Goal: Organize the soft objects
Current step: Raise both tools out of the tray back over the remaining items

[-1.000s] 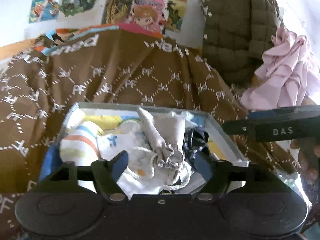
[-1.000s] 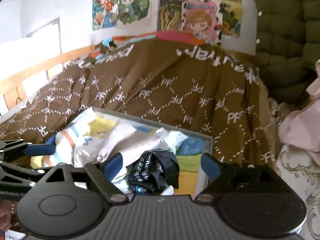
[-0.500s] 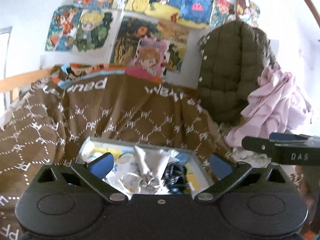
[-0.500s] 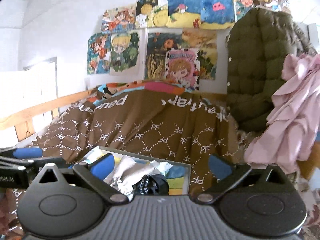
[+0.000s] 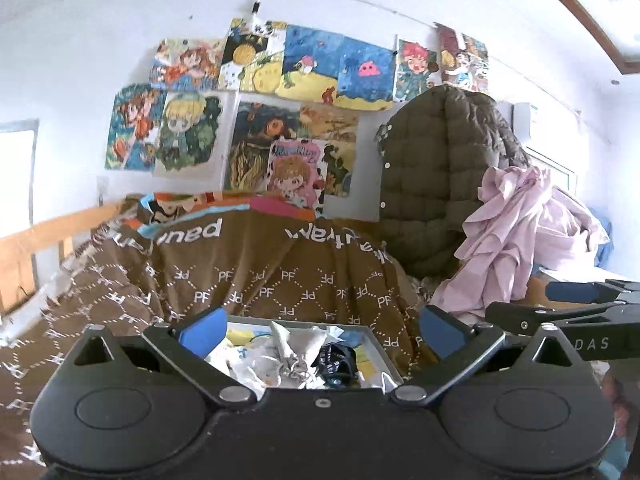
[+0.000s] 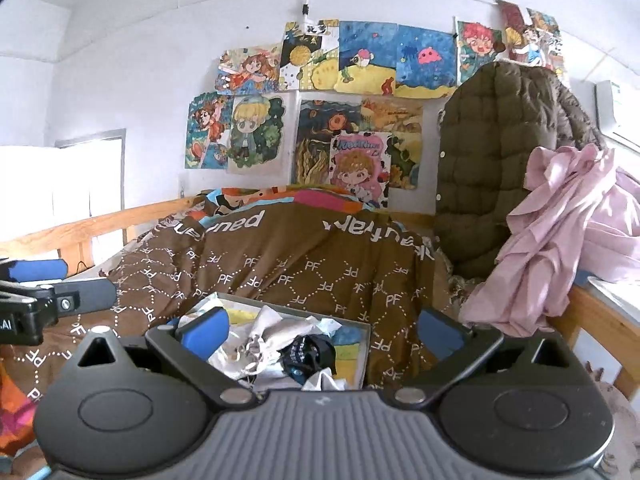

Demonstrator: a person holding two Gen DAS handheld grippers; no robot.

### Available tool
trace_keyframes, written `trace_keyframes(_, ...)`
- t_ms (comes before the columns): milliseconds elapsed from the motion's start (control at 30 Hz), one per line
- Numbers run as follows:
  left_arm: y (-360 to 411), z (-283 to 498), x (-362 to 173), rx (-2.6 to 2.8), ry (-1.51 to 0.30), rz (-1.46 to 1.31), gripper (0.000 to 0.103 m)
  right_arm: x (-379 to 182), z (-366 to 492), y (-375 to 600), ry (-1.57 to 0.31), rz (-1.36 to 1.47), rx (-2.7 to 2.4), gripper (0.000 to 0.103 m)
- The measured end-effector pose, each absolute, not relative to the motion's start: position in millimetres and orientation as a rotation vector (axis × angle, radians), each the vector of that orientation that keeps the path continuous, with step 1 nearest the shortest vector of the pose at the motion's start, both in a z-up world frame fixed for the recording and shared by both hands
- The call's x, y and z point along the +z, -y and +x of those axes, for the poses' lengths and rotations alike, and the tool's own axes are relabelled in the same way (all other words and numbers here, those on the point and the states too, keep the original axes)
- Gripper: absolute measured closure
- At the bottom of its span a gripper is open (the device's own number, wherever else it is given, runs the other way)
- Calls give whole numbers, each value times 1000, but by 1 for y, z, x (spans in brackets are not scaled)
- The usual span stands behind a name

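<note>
A grey open box (image 5: pixel 378 346) (image 6: pixel 366 346) sits on the brown bedspread, filled with soft items. Among them are a beige drawstring pouch (image 5: pixel 288 346) (image 6: pixel 264 340), a dark patterned cloth (image 5: pixel 336 360) (image 6: pixel 306 354) and pale printed fabrics (image 5: pixel 248 358). My left gripper (image 5: pixel 320 330) hovers well back from the box, open, with nothing between its blue pads. My right gripper (image 6: pixel 322 330) is likewise open and empty, held back from the box. Each gripper shows at the edge of the other's view: the right gripper (image 5: pixel 568 304), the left gripper (image 6: pixel 36 280).
The brown patterned bedspread (image 5: pixel 256 280) covers a bed with a wooden rail (image 6: pixel 92 228). An olive quilted jacket (image 5: pixel 436 176) and a pink garment (image 5: pixel 516 232) hang at the right. Drawings cover the white wall behind. A person's hand (image 5: pixel 618 396) shows at the lower right.
Both grippers have pulled back and risen away from the box, which now looks small and low in both views. Both pairs of jaws have spread wider. More wall is visible.
</note>
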State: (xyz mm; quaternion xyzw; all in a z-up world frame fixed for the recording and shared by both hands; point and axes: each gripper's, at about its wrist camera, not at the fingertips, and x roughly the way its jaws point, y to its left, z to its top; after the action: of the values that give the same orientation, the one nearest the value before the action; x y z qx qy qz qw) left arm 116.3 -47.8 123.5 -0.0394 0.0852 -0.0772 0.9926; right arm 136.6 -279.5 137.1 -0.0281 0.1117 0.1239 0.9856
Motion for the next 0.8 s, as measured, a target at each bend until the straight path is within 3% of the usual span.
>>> trace_keyframes(800,18,84,47,-124,-399,-66,1,59,99,271,-366,-39,201,0)
